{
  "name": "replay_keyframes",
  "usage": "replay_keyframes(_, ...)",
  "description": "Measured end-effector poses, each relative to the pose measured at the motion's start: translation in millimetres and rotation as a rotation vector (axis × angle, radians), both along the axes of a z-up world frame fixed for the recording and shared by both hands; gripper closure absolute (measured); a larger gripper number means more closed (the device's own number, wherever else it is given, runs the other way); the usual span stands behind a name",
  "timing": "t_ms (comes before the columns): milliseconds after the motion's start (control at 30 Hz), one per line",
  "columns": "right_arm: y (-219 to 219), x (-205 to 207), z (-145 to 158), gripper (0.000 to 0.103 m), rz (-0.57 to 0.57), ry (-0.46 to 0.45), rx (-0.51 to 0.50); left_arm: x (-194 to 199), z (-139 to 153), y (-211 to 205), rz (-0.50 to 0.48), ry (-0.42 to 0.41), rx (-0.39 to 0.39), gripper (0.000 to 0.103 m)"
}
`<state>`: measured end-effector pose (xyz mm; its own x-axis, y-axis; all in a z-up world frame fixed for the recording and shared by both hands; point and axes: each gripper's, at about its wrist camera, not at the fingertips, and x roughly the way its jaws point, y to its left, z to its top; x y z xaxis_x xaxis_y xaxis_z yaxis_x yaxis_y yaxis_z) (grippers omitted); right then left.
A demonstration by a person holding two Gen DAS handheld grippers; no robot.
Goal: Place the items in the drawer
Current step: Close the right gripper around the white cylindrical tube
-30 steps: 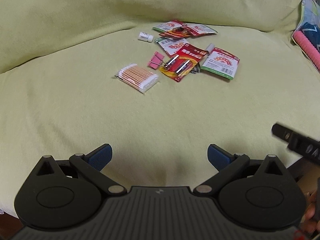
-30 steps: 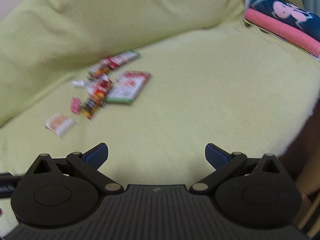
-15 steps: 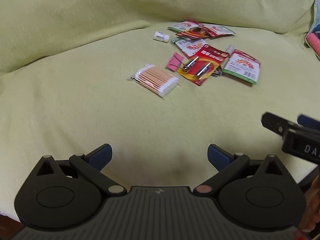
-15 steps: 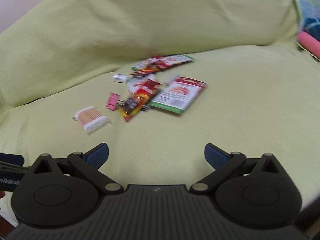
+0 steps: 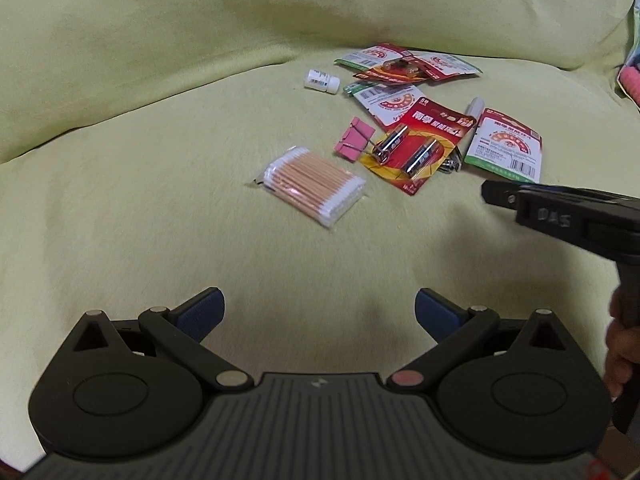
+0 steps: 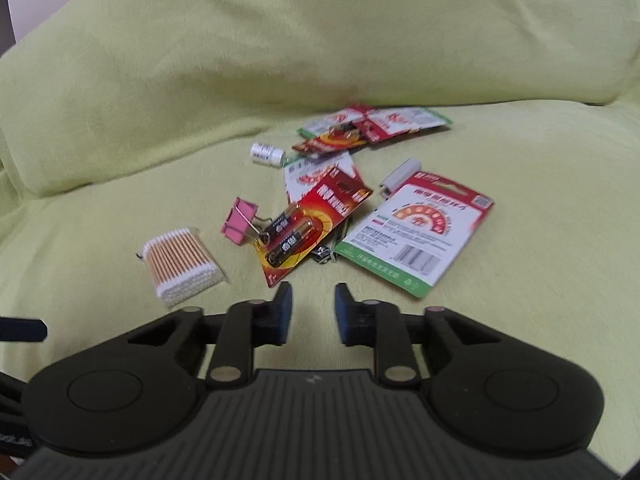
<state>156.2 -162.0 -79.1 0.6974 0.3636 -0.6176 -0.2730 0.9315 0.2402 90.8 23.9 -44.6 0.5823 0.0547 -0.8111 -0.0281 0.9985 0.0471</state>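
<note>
The right gripper (image 6: 311, 310) has its fingers drawn near together with a narrow gap, holding nothing, just short of the red battery pack (image 6: 310, 226). The left gripper (image 5: 318, 312) is spread wide and empty. On the green sofa cover (image 5: 160, 208), the cotton swab packet (image 5: 314, 186) lies left of the pile, a pink binder clip (image 5: 354, 144) between them, a white bottle (image 5: 322, 81) farther back.

Black grippers (image 5: 316, 312), blue-padded jaws, ribbed bodies.
</note>
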Motion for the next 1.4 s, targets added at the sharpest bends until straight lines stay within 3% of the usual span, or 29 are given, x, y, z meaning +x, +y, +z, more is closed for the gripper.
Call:
replay_keyframes(200, 11.4, 28.9, -13.6, 0.093, 0.020, 0.034, -0.016, 14.0, -8.3, -2.9, 0.002, 0.011, -0.002, 0.001)
replay_keyframes(333, 1.2, 37.5, -16.4, 0.099, -0.056, 0.025, -0.031, 18.6, -14.2, -1.4, 0.005, 0.020, -0.009, 0.001)
replay_keyframes(500, -9.4, 35.9, -10.3, 0.097, -0.140, 0.018, -0.095, 23.9, -19.9, -0.9, 0.004, 0.030, -0.014, 0.001)
replay_keyframes(700, 6.8, 28.8, 5.0, 0.093, -0.002, 0.032, -0.027, 28.3, -22.3, -3.4, -0.010, 0.031, -0.020, 0.001)
replay_keyframes(833, -2.4, 48.5, 19.1, 0.092, -0.094, -0.003, -0.001, 31.1, -22.2, -2.3, -0.008, 0.028, -0.023, 0.001)
replay_keyframes(967, -20.3, 87.4, 15.4, 0.089, -0.200, 0.045, 0.048, 35.5, -22.8, -0.9, -0.007, 0.023, -0.024, 0.001)
replay_keyframes(1100, -22.5, 111.4, 7.3, 0.087, -0.232, 0.074, 0.070, 43.4, -22.4, 3.9, 0.004, 0.006, -0.025, 0.001)
replay_keyframes(1400, -11.6, 133.5, -1.0, 0.082, -0.273, 0.114, -0.008, 63.9, -17.5, 22.5, 0.054, -0.037, -0.002, 0.001)
